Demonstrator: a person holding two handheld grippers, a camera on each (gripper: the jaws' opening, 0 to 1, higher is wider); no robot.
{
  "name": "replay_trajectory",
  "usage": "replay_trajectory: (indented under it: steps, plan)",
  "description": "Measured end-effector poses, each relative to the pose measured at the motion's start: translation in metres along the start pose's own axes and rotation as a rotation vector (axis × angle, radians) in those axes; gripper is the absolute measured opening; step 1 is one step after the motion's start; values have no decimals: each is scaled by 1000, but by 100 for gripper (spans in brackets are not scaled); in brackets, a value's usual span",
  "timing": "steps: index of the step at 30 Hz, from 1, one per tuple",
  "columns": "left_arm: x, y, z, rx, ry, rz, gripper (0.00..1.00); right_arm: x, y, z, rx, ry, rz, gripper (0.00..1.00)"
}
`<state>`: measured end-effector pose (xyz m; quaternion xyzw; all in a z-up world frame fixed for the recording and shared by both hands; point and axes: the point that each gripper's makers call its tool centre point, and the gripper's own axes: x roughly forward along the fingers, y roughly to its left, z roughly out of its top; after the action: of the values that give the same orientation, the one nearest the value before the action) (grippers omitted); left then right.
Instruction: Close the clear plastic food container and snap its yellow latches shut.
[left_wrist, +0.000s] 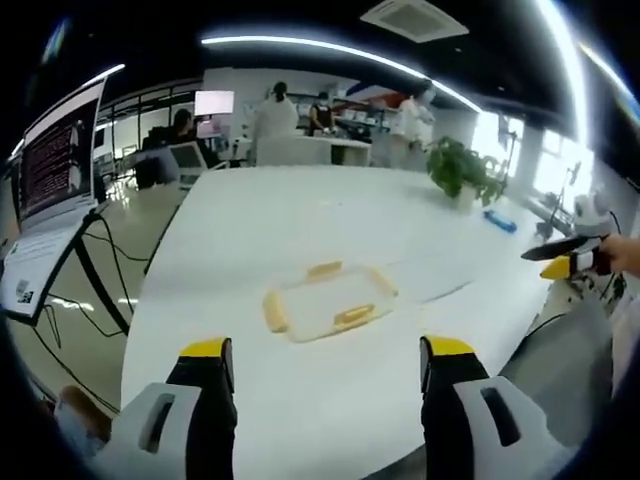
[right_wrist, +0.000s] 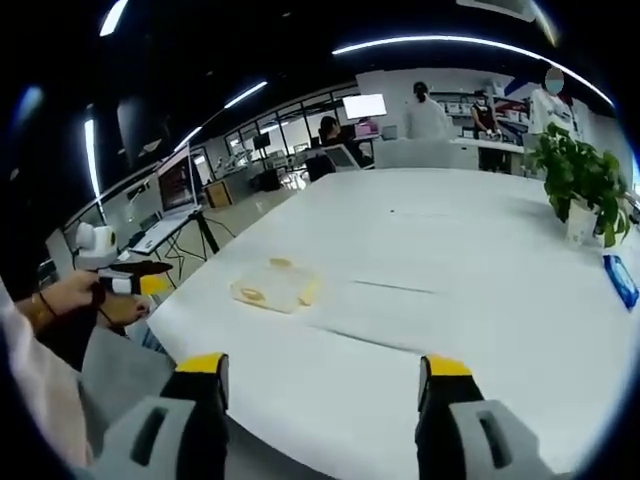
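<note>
Left gripper view has the container (left_wrist: 328, 300) sitting on the white table (left_wrist: 300, 210), well ahead of both wide-open, empty grippers. Looks like nothing's started; next move is reaching in toward the yellow latches (left_wrist: 354, 315).

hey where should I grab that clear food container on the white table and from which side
Judging from the left gripper view, grip the clear container across its short width, between the two long-side yellow latches, coming down from above. It lies low and flat on the white table, so a side approach offers little wall to pinch. Both grippers are open and well short of it.
</note>
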<state>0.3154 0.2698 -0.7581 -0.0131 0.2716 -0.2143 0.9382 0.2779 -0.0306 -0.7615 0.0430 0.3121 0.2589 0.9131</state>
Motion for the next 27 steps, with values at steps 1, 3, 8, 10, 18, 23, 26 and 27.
replay_trajectory:
  steps: [1,3,8,10,18,23,26,27]
  plan:
    - [1,0,0,1,4,-5,75,2,0,0,-2,4,4,78]
    - [3,0,0,17,11,-12,75,6,2,1,-9,11,19,77]
    - [11,6,-3,86,52,-30,75,16,7,7,-49,30,56,77]
    - [12,7,-3,99,61,-33,75,20,7,10,-61,35,66,77]
    - [27,16,-3,158,97,-56,74,33,5,22,-107,50,90,77]
    - [38,17,-4,212,130,-85,74,45,7,30,-148,61,115,77]
    - [47,18,-4,246,151,-103,74,54,9,36,-175,63,131,77]
    - [50,19,-4,256,158,-106,74,58,10,39,-184,62,138,77]
